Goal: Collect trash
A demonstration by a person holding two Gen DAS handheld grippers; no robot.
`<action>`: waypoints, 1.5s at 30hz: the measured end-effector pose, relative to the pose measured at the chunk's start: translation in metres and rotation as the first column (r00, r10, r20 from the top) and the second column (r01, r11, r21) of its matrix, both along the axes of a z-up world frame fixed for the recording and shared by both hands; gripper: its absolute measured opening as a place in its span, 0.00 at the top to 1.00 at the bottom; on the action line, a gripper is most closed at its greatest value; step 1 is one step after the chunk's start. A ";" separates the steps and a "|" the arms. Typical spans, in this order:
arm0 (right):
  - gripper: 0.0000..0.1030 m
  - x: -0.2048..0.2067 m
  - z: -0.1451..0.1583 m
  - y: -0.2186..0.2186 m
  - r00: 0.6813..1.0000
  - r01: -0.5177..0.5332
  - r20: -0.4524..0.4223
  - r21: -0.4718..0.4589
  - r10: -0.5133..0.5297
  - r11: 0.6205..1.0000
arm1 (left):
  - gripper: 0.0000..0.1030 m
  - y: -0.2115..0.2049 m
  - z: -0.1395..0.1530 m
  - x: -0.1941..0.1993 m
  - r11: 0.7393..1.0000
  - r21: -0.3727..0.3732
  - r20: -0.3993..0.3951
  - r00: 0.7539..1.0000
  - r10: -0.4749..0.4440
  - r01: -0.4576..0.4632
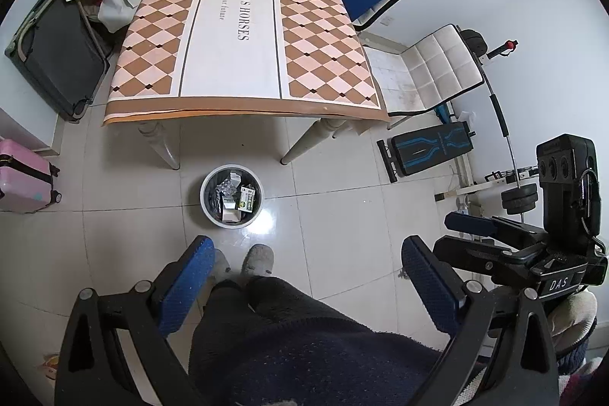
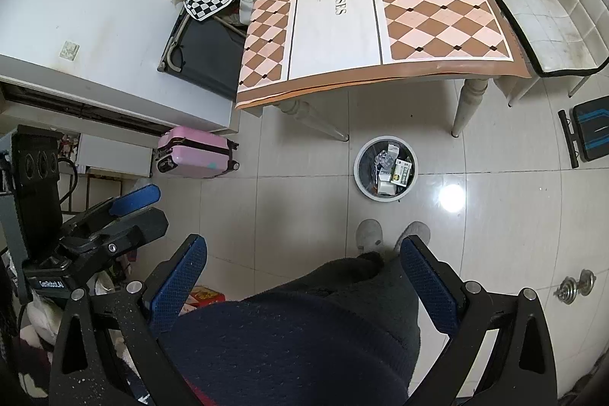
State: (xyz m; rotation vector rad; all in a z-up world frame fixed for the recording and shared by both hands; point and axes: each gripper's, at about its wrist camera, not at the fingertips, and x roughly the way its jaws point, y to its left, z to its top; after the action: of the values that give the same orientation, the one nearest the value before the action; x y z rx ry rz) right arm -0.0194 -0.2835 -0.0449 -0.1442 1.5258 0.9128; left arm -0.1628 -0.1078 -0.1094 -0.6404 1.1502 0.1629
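Both blue-padded grippers, left (image 1: 304, 276) and right (image 2: 302, 273), are held wide open and empty; what looks like cartons fills the round white bin (image 1: 232, 195).

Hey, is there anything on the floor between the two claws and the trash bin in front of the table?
Nothing visible blocks it. The bin stands on bare tiles short of the table legs. Only the person's slippers lie between it and the open left claw and right claw, both held empty above the person's legs.

My tongs are black frames with silver screws and blue textured pads (image 1: 186, 276); below them, my dark knit clothing (image 2: 289, 337) and grey slippers (image 1: 259, 259).
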 end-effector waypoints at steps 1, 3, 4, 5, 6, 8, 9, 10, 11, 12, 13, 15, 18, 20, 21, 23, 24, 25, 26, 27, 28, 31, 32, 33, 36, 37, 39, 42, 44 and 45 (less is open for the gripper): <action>0.01 0.000 -0.001 0.001 1.000 0.000 0.000 -0.002 0.000 1.000 | 0.02 0.000 0.000 0.000 1.000 -0.002 0.001 1.000 0.000 0.000; 0.01 0.001 -0.001 0.002 1.000 -0.003 -0.002 -0.004 0.003 1.000 | 0.02 0.000 0.000 0.000 1.000 -0.003 -0.002 1.000 -0.004 0.004; 0.01 0.001 -0.002 0.003 1.000 -0.006 -0.001 -0.005 0.006 1.000 | 0.02 0.000 0.000 -0.001 1.000 -0.004 -0.001 1.000 -0.005 0.005; 0.01 0.001 -0.001 0.003 1.000 -0.008 0.000 -0.006 0.008 1.000 | 0.02 0.000 0.000 -0.001 1.000 -0.006 0.000 1.000 -0.004 0.004; 0.01 0.001 -0.001 0.004 1.000 -0.008 0.001 -0.007 0.008 1.000 | 0.02 0.000 0.000 -0.001 1.000 -0.005 -0.001 1.000 -0.004 0.004; 0.01 0.002 -0.001 0.006 1.000 -0.010 0.000 -0.007 0.010 1.000 | 0.02 0.001 0.000 -0.002 1.000 -0.007 0.001 1.000 -0.004 0.004; 0.01 0.002 -0.001 0.006 1.000 -0.009 0.001 -0.008 0.009 1.000 | 0.02 0.000 0.000 -0.001 1.000 -0.008 0.001 1.000 -0.002 0.002; 0.01 0.002 -0.001 0.006 1.000 -0.010 0.002 -0.008 0.010 1.000 | 0.02 -0.001 0.000 -0.001 1.000 -0.008 0.002 1.000 0.000 0.000; 0.01 0.003 -0.001 0.006 1.000 -0.012 0.001 -0.008 0.012 1.000 | 0.02 0.000 0.000 -0.002 1.000 -0.009 0.002 1.000 -0.001 0.001; 0.01 0.003 -0.001 0.007 1.000 -0.014 0.001 -0.008 0.014 1.000 | 0.02 0.000 0.000 -0.001 1.000 -0.010 0.002 1.000 0.002 -0.002; 0.01 0.003 -0.001 0.008 1.000 -0.014 0.001 -0.009 0.014 1.000 | 0.02 -0.001 0.000 -0.001 1.000 -0.010 0.002 1.000 0.004 -0.004; 0.01 0.002 -0.001 0.009 1.000 -0.015 0.000 -0.010 0.015 1.000 | 0.02 -0.001 0.000 0.000 1.000 -0.011 0.001 1.000 0.007 -0.007; 0.00 0.003 -0.001 0.010 1.000 -0.016 -0.001 -0.011 0.016 1.000 | 0.02 0.002 -0.001 -0.002 1.000 -0.009 0.002 1.000 0.005 -0.005; 0.00 0.003 -0.002 0.010 1.000 -0.017 -0.001 -0.012 0.017 1.000 | 0.02 0.002 -0.001 -0.002 1.000 -0.008 0.002 1.000 0.005 -0.005; 0.00 0.002 -0.002 0.012 1.000 -0.017 -0.001 -0.012 0.017 1.000 | 0.02 0.001 -0.001 -0.002 1.000 -0.008 0.001 1.000 0.006 -0.006; 0.01 0.002 -0.003 0.013 1.000 -0.020 0.002 -0.016 0.020 1.000 | 0.02 0.002 -0.001 -0.002 1.000 -0.009 0.002 1.000 0.008 -0.008; 0.01 0.002 -0.003 0.013 1.000 -0.019 0.000 -0.014 0.019 1.000 | 0.02 0.001 0.000 -0.001 1.000 -0.008 0.001 1.000 0.009 -0.009; 0.00 0.002 -0.003 0.014 1.000 -0.019 0.001 -0.015 0.019 1.000 | 0.02 0.002 -0.001 -0.001 1.000 -0.009 0.001 1.000 0.010 -0.010; 0.00 0.002 -0.003 0.014 1.000 -0.020 0.003 -0.017 0.020 1.000 | 0.02 0.003 -0.001 -0.001 1.000 -0.009 0.000 1.000 0.012 -0.012; 0.00 0.002 -0.003 0.014 1.000 -0.020 0.002 -0.017 0.020 1.000 | 0.02 0.003 -0.001 -0.001 1.000 -0.008 -0.001 1.000 0.014 -0.014; 0.01 0.002 -0.003 0.015 1.000 -0.021 0.002 -0.017 0.021 1.000 | 0.02 0.004 -0.002 -0.002 1.000 -0.009 -0.001 1.000 0.017 -0.017; 0.00 0.002 -0.004 0.015 1.000 -0.023 0.002 -0.019 0.023 1.000 | 0.02 0.005 -0.002 -0.002 1.000 -0.010 -0.001 1.000 0.016 -0.016; 0.00 0.003 -0.004 0.015 1.000 -0.022 0.002 -0.019 0.023 1.000 | 0.02 0.004 -0.002 -0.002 1.000 -0.010 -0.001 1.000 0.014 -0.014; 0.00 0.003 -0.004 0.015 1.000 -0.023 0.001 -0.020 0.023 1.000 | 0.02 0.005 -0.002 -0.002 1.000 -0.009 -0.002 1.000 0.013 -0.013; 0.00 0.002 -0.006 0.014 1.000 -0.025 -0.002 -0.023 0.025 0.999 | 0.02 0.005 -0.002 -0.001 1.000 -0.008 -0.002 1.000 0.015 -0.015; 0.00 0.002 -0.006 0.014 1.000 -0.025 -0.003 -0.023 0.025 0.999 | 0.02 0.005 -0.002 -0.001 1.000 -0.009 -0.003 1.000 0.016 -0.016; 0.00 0.002 -0.006 0.014 1.000 -0.028 -0.003 -0.022 0.028 0.999 | 0.02 0.006 -0.002 -0.002 1.000 -0.009 -0.003 1.000 0.017 -0.017; 0.00 0.002 -0.007 0.013 1.000 -0.030 -0.005 -0.023 0.030 0.999 | 0.02 0.007 -0.004 -0.005 1.000 -0.011 -0.005 1.000 0.018 -0.018; 0.00 0.003 -0.008 0.013 1.000 -0.029 -0.005 -0.024 0.029 0.999 | 0.02 0.007 -0.005 -0.007 1.000 -0.015 -0.007 1.000 0.022 -0.022; 0.00 0.002 -0.008 0.013 1.000 -0.029 -0.007 -0.024 0.029 0.999 | 0.02 0.007 -0.006 -0.008 1.000 -0.015 -0.008 1.000 0.024 -0.024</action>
State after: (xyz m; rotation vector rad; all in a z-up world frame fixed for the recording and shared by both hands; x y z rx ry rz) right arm -0.0177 -0.2704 -0.0532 -0.1817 1.5445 0.9186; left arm -0.1709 -0.1011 -0.1151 -0.6677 1.1528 0.1775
